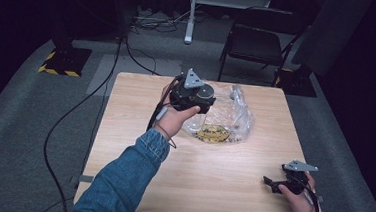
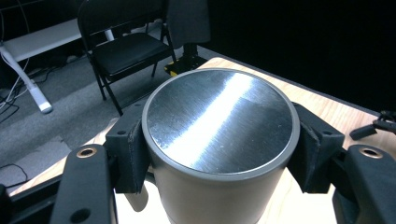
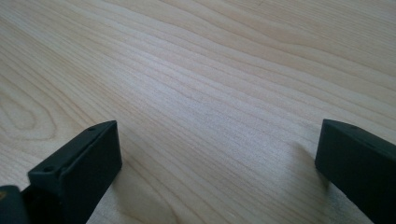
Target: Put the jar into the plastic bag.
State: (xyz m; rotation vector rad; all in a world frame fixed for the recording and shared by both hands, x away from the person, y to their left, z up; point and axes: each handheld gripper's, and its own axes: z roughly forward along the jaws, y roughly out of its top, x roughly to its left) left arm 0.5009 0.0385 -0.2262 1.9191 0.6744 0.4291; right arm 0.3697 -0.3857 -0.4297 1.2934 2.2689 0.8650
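Because the left gripper (image 1: 204, 99) has its jaws clamped on opposite sides of a steel can (image 2: 219, 140), the can is carried upright, its flat brushed lid facing up and catching a streak of light. In the high view that gripper sits over the far middle of the table (image 1: 138, 147), right at the near edge of a clear bag (image 1: 227, 119), and the can's lid shows as a grey disc beside the gripper's three-cornered plate. The bag lies crumpled on the wood with something yellowish and dark (image 1: 213, 134) gathered in its low, near part; what that is cannot be made out. Holding the can by its sides rather than its top keeps the lid free and the body level, which suits either setting it down next to the bag or bringing it to the bag's mouth; which of the two is meant cannot be told. Whether the can rests on the table or hangs just above it is also unclear, since its base is hidden. The right gripper (image 1: 276, 183) waits well apart at the near right corner, jaws spread wide with bare wood between them, holding nothing, kept out of the way and ready to help with the bag.
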